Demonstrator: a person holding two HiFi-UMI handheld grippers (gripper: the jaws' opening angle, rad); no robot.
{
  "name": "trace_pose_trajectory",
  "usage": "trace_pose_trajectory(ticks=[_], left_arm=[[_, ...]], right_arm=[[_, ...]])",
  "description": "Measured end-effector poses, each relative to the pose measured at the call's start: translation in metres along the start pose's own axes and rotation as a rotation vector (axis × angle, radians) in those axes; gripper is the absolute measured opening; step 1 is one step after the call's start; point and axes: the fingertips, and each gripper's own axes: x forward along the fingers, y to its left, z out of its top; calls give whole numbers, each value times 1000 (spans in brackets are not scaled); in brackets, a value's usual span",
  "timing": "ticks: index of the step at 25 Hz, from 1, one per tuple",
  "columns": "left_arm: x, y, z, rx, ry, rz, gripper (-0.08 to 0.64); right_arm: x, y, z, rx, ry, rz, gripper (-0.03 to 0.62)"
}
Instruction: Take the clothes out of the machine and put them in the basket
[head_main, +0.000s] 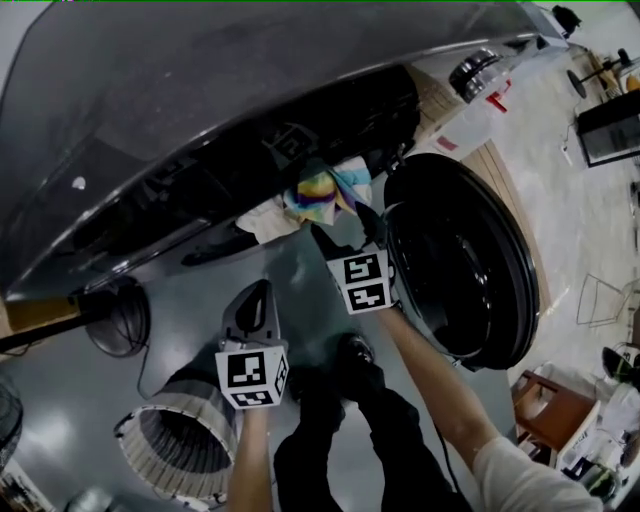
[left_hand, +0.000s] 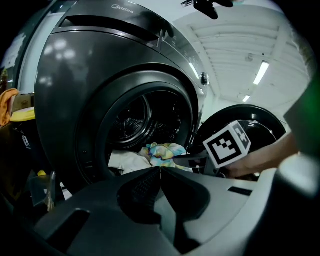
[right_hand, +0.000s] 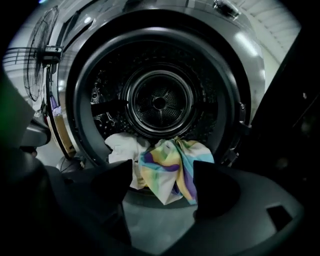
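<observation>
The load visible in the machine consists of two pieces: a multicoloured cloth and a white cloth just beside it on its left in the right gripper view. Both lie crumpled at the front lip of the drum, and the multicoloured piece hangs over the lip toward the floor. The door stands fully open to the right of the opening. Both pieces are judged light, soft and limp; they offer no stiff edge, they bunch when pinched, and a trailing end may drag on the lip or pull the neighbouring piece along. The recommended hold is on a thick fold of the multicoloured cloth where it bulges at the lip, not on the thin hanging corner, which could slip out. The right claw is spread wide, with the multicoloured cloth framed between its two jaws; the pads do not press on it, and whether a tip already brushes the fabric cannot be told. The left claw has its jaws pressed together with nothing between them, and it hangs low in front of the machine, well short of the opening. The basket stands on the floor below and to the left of the opening, near the left claw, with its mouth open to receive the clothes.
</observation>
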Motion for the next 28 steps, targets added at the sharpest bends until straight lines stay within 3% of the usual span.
trace_pose_trajectory(ticks=[8, 15, 16, 23, 28], left_arm=[[23, 21, -19, 28, -25, 19, 21], [42, 42, -26, 43, -46, 35, 21], [44, 44, -26, 42, -50, 38, 21], [40, 47, -24, 26, -61, 50, 21], [23, 43, -22, 8, -35, 60, 21]], right_arm=[[70, -34, 3, 1, 5, -112, 382], [110, -55, -28, -20, 112, -233, 387], [112, -55, -32, -20, 123, -242, 374], [108, -59, -41, 4, 187, -224, 124], [94, -57, -26, 42, 175, -186, 89]])
